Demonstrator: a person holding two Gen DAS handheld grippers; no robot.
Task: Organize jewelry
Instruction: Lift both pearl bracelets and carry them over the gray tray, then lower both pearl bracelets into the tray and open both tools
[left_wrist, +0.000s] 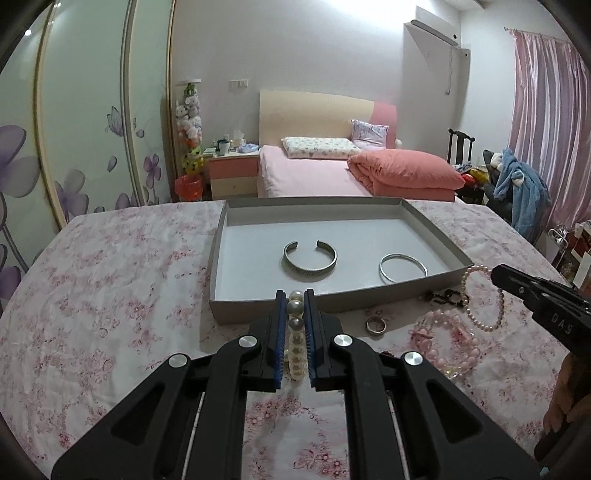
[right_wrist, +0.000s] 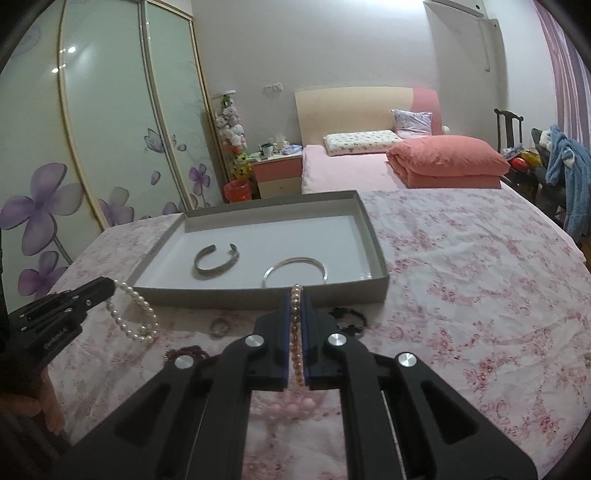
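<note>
The left gripper (left_wrist: 294, 295) is clamped on a white pearl bracelet (left_wrist: 296, 332), its jaws narrow, with the beads lined up in the slot between the pads; seen from the right wrist, most of the loop hangs free beyond the tips. The likely trouble is that round, hard beads roll out of a light pinch, and a swinging loop could snag the near wall of the grey box (left_wrist: 218, 258) just ahead of the jaws. Inside the box, beyond the tips, lie an open silver cuff (left_wrist: 310, 258) and a thin silver bangle (left_wrist: 403, 267), apart from each other; a dropped strand could land across them. The right gripper (right_wrist: 295, 291) is likewise pinched narrow on a smaller pink pearl bracelet (right_wrist: 295, 332), finer beads, so a slip seems likelier still. Near the jaws on the floral cloth (right_wrist: 461, 277) rest a ring (right_wrist: 220, 326), a dark clasp-like piece (right_wrist: 347, 319) and a pink bead bracelet (left_wrist: 448, 343), which a low swing could drag.
</note>
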